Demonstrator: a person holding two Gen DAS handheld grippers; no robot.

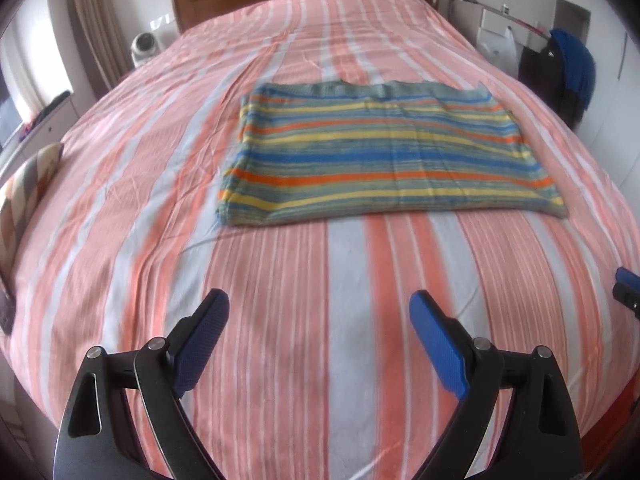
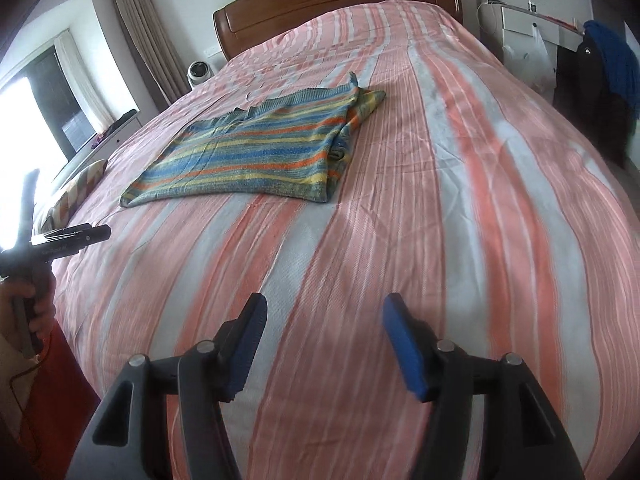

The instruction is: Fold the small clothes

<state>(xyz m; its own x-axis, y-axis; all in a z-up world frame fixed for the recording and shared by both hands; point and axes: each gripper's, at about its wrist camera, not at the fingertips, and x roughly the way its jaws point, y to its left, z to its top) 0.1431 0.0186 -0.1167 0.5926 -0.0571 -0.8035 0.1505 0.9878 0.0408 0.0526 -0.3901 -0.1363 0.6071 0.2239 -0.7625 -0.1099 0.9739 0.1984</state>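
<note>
Two grippers, left gripper (image 1: pixel 319 310) and right gripper (image 2: pixel 323 312), held wide open and empty above a striped bedspread (image 1: pixel 280 300), well short of the folded striped garment (image 1: pixel 380 152).

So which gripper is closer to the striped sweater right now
Left, slightly. The left gripper faces the striped sweater straight on. The right gripper sits back and off to the sweater's right. Both are open, touching nothing.

Premises: a home bedroom.
We found a bed (image 1: pixel 280 280) under a pink-striped sheet, a wooden headboard (image 2: pixel 336 4), window curtains (image 2: pixel 140 36), and clothes hung at the wall (image 2: pixel 612 64).
</note>
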